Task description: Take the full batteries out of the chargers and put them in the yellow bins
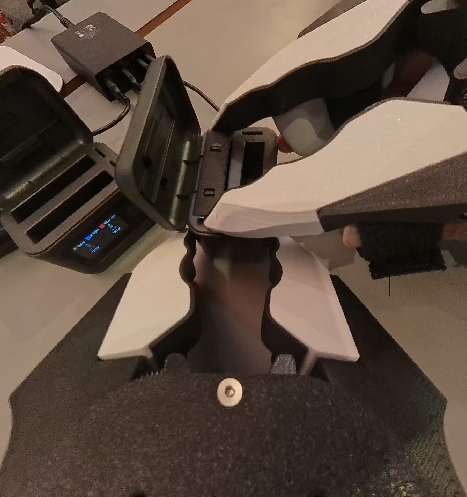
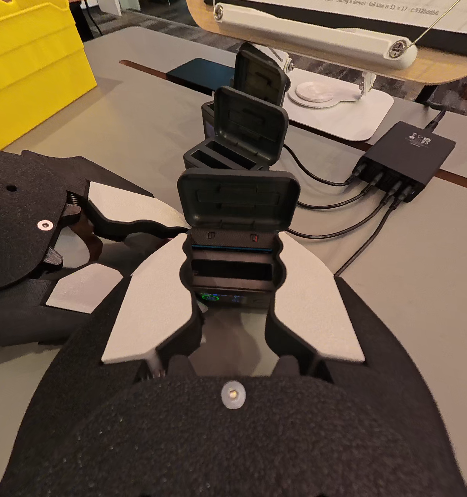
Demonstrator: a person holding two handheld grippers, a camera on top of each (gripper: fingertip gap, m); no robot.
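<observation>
the right tool (image 2: 231,243) straddles the nearest charger (image 2: 231,279), its fingers spread on either side of the case, touching or just beside its walls; i cannot tell if they press it. the charger's lid (image 2: 237,200) stands open and upright, and one battery (image 2: 231,239) sits in the far slot by the hinge while the near slot is dark. the left tool (image 1: 231,239) comes in from the left with its tips at the charger's side; its fingers are a little apart, and whether they pinch the case i cannot tell. two more open chargers (image 2: 227,156) stand in a row behind. the yellow bins (image 2: 30,61) sit far left on the desk (image 2: 119,139). a black power hub (image 2: 404,161) with cables lies to the right.
</observation>
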